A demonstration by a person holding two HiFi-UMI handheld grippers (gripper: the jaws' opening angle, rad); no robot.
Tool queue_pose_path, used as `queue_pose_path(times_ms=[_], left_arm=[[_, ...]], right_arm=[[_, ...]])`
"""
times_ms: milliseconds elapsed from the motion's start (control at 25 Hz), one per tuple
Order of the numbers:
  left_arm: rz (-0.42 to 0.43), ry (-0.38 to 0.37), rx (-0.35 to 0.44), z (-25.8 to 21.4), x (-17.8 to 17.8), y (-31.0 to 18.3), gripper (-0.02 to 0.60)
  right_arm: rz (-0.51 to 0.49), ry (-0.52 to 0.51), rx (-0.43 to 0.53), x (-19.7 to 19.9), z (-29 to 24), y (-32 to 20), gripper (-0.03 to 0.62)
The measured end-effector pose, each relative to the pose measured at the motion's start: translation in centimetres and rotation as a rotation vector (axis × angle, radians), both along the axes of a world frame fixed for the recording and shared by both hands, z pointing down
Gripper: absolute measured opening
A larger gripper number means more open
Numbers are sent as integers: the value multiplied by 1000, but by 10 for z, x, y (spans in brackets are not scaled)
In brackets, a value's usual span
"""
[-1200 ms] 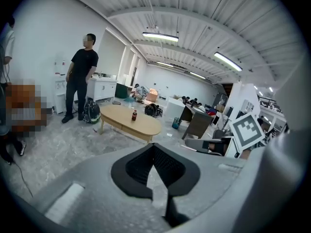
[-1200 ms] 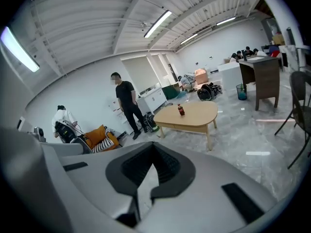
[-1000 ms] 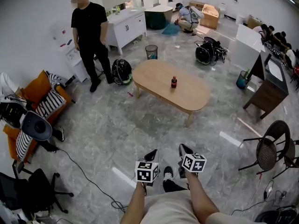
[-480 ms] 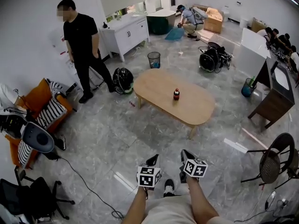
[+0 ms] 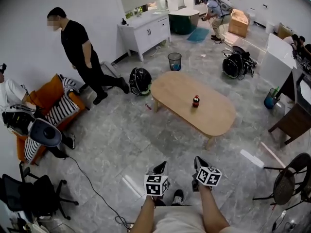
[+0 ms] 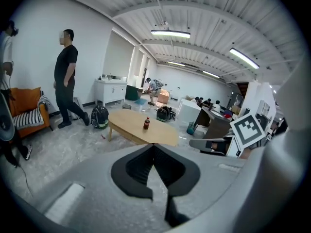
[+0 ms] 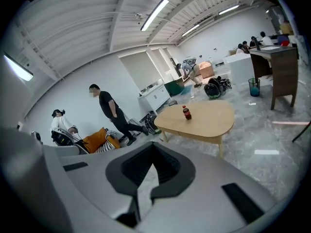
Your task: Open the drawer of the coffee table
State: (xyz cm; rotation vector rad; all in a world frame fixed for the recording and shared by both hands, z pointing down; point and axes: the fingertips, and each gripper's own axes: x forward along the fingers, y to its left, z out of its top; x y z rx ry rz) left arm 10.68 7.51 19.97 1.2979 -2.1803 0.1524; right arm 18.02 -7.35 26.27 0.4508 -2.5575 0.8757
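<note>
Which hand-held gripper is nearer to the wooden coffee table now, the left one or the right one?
Right. In the head view the right hand-held gripper is below the near end of the coffee table, across floor. The left hand-held gripper is beside it, further left. Neither touches the table.

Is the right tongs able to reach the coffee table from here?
Probably not yet. The right tongs, shut and empty, are held far short of it: a wide stretch of floor lies between them and the coffee table. Nothing blocks the way; walking closer should do.

Oval wooden coffee table (image 5: 214, 114) on grey floor (image 5: 112, 140), bottle (image 5: 195, 101) upright on top
</note>
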Motion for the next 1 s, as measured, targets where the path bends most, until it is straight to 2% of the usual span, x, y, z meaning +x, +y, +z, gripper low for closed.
queue_pose_path(times_ms=[280, 560, 680, 840, 1000], left_arm=[[0, 3, 16, -9, -22, -1, 9], [90, 10, 6, 0, -29, -26, 9], [112, 24, 26, -1, -35, -38, 9], [151, 40, 33, 3, -47, -55, 9], [198, 57, 29, 8, -62, -68, 9]], right_arm=[[-9, -9, -9, -10, -5, 7, 14], [53, -14, -16, -6, -2, -9, 14], [81, -16, -2, -5, -7, -17, 14], [97, 16, 22, -3, -1, -19, 15], [172, 24, 8, -4, 4, -33, 15]])
